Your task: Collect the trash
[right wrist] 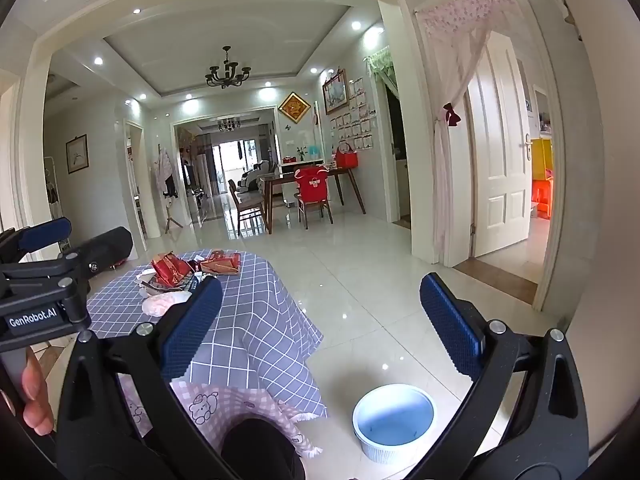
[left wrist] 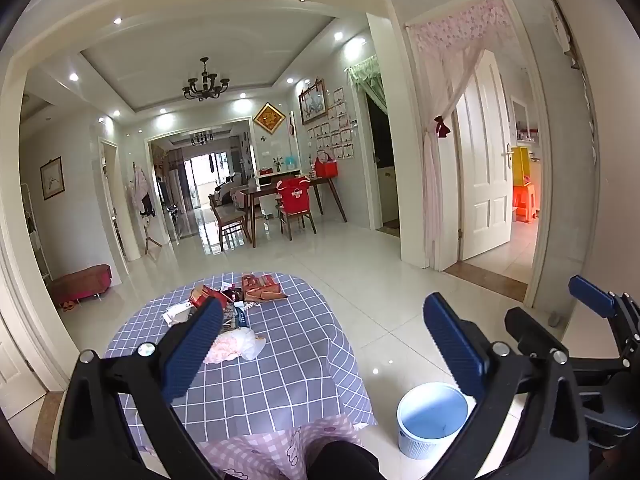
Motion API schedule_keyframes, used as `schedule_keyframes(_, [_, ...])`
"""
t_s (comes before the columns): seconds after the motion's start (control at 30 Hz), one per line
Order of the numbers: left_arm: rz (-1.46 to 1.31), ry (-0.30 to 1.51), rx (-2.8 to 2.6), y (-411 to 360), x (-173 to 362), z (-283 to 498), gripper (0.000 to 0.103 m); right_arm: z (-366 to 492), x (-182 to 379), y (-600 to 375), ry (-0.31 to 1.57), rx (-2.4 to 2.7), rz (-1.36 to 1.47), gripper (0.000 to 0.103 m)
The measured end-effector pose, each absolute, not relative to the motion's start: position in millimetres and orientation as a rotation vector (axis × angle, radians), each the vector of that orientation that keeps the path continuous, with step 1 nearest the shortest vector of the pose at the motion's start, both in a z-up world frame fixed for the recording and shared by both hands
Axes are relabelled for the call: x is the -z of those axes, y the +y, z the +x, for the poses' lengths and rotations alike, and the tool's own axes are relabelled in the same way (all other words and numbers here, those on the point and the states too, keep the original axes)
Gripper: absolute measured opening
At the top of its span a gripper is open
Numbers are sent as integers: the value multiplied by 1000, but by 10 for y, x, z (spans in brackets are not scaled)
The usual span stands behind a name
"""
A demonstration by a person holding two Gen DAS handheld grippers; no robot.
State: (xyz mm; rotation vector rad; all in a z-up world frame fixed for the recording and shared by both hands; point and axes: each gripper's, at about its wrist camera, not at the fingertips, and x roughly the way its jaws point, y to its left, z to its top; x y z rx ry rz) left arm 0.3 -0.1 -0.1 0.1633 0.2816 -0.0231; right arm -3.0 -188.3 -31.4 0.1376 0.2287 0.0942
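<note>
We're in a bright tiled room, parked at a low table (left wrist: 280, 360) with a purple checked cloth. Both our tongs, left gripper (left wrist: 324, 344) and right gripper (right wrist: 320, 332), are spread wide with nothing in them. The trash pile (left wrist: 236, 304), red cartons, paper scraps and a crumpled pinkish bag, sits toward the table's far side. Right of the table, on bare floor, stands the pale blue bin (right wrist: 394, 420), with lots of open tile beyond.
</note>
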Motion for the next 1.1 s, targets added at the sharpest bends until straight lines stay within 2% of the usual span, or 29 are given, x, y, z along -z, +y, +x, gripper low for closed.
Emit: schedule_keyframes(1.1, [161,290,20,16,56,24,98,-28,321,-1889,231,-93,132,97])
